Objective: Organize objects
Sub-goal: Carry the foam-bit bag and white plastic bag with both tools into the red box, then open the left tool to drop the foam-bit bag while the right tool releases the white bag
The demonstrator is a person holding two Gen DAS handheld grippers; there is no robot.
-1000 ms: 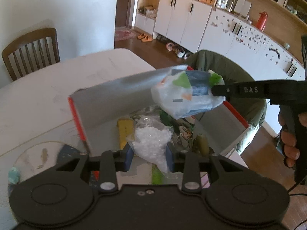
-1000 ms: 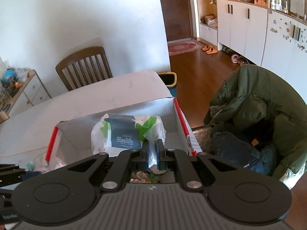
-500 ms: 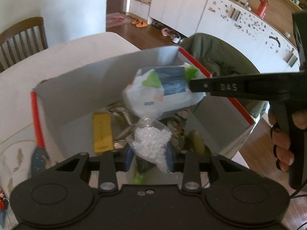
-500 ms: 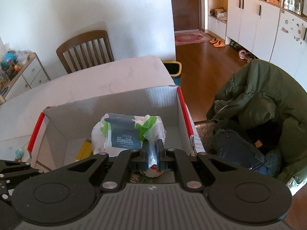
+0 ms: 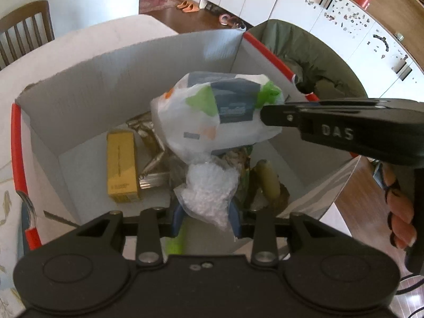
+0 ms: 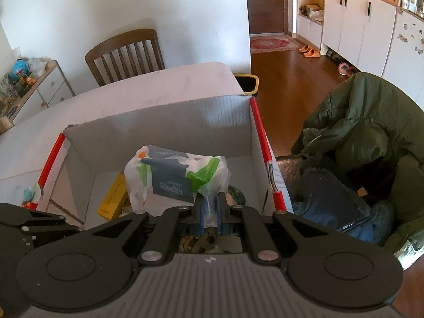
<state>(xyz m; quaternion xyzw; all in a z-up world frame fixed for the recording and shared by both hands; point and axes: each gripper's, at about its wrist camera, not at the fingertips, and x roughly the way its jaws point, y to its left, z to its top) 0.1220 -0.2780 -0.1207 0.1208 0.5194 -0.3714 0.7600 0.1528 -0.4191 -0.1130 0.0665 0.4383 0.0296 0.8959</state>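
Observation:
An open cardboard box [image 5: 87,79] with red-edged flaps sits on the white table. Inside it lie a yellow carton [image 5: 122,167], silvery wrappers and other packets. My left gripper [image 5: 206,217] is shut on a clear bag of white pellets [image 5: 209,185], held over the box's near side. My right gripper [image 6: 210,210] is shut on a white plastic bag with a blue and green label [image 6: 175,179], hanging inside the box opening above the contents. In the left wrist view that white bag [image 5: 214,116] hangs from the right gripper's finger [image 5: 318,124], just above the pellet bag.
A wooden chair [image 6: 127,53] stands at the table's far side. A green jacket [image 6: 371,132] lies over a seat right of the box. A small bin [image 6: 246,82] stands beyond the table corner. White cabinets [image 6: 357,13] line the far right wall.
Both grippers have moved forward and down over the box with their bags. The white bag now hangs lower, inside the box opening, and the box's floor shows more fully.

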